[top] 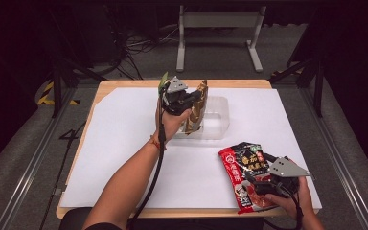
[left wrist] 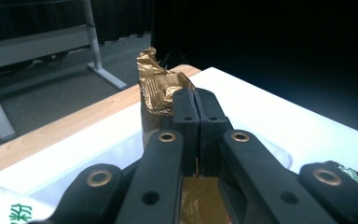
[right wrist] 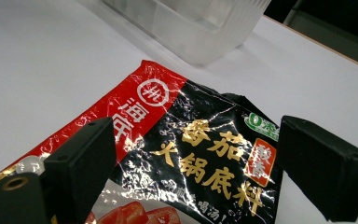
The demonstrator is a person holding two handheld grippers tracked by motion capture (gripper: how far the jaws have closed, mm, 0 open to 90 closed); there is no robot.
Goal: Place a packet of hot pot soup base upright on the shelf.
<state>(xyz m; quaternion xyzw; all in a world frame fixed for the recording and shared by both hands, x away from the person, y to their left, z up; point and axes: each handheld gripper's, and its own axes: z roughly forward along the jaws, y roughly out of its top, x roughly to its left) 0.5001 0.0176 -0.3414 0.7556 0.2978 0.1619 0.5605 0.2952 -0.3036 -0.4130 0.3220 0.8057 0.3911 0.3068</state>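
At the centre of the high view our left gripper (top: 191,98) pinches the crinkled gold foil packet (top: 197,112) above the clear plastic tray (top: 219,117), so we lower it straight inside, while our right gripper (top: 263,184), jaws spread, waits over the red-and-black glossy sauce pouch (top: 247,170) at lower right.

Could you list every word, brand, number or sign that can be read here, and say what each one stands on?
"番茄火锅底料": gold characters on the red and black packet.
"海底": white characters on its red band; further characters are hidden by the right gripper.
"4": dark mark on the floor left of the table.
Green badge and orange tag on the packet: too small to read.
Gold packet: no readable text.
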